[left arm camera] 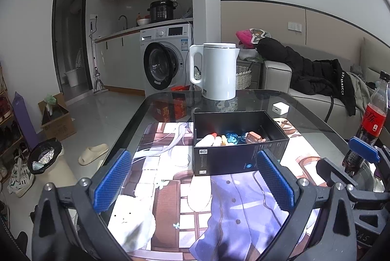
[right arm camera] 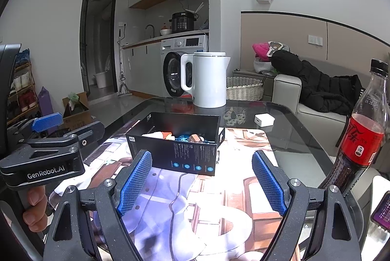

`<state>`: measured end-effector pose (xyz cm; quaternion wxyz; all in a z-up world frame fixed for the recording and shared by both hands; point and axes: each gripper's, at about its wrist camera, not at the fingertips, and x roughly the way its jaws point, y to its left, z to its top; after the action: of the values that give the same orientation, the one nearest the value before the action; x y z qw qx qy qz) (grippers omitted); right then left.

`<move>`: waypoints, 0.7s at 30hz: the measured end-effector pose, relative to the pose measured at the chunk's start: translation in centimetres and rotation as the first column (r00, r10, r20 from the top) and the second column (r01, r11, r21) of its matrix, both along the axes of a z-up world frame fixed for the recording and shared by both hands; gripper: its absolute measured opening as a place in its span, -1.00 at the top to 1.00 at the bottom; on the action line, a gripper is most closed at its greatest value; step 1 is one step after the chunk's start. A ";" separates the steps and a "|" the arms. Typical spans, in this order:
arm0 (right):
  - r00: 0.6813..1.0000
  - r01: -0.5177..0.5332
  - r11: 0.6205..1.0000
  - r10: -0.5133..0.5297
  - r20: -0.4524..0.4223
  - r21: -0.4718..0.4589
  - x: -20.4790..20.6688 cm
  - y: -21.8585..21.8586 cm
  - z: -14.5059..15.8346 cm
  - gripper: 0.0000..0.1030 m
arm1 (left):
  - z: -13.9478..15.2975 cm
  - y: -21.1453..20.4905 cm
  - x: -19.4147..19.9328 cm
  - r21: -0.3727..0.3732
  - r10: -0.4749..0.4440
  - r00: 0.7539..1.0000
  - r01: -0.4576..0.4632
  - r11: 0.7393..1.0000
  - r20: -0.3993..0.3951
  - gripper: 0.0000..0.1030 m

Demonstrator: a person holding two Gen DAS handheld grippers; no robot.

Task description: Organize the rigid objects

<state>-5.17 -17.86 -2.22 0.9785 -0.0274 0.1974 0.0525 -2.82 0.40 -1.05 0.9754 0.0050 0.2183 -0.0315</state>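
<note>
Matt black cardboard box (left arm camera: 234, 156), glossy glass table (left arm camera: 304, 112), smooth white plastic kettle (left arm camera: 217, 71).

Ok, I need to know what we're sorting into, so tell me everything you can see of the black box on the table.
The black box is an open-topped rectangular carton, seemingly matte cardboard, with no lid on it. Small white and blue printed icons and a label mark its near wall. It sits upright and flat on the illustrated mat covering the glass table, in front of the white kettle. Inside lie several small items, including white, orange-red and blue pieces. Neither gripper touches it.
</note>
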 end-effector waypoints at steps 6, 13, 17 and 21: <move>1.000 -0.005 1.000 0.005 -0.002 -0.003 0.0 0.0 -0.1 -0.67 | 0.0 0.0 0.0 0.002 -0.005 1.000 0.005 1.000 -0.002 -1.00; 1.000 -0.006 1.000 0.006 -0.004 -0.003 -0.1 0.0 -0.2 -0.67 | -0.1 0.1 0.1 -0.006 -0.013 1.000 0.013 1.000 -0.012 -1.00; 1.000 -0.007 1.000 0.007 -0.005 -0.003 -0.1 0.1 -0.2 -0.67 | -0.1 0.1 0.1 -0.005 -0.011 1.000 0.011 1.000 -0.017 -1.00; 1.000 -0.005 1.000 0.005 -0.005 -0.004 -0.1 0.1 -0.2 -0.67 | -0.2 0.1 0.1 -0.009 -0.016 1.000 0.016 1.000 -0.019 -1.00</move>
<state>-5.26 -17.74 -2.39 0.9779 -0.0296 0.1998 0.0546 -2.76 0.46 -1.20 0.9730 0.0021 0.2273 -0.0404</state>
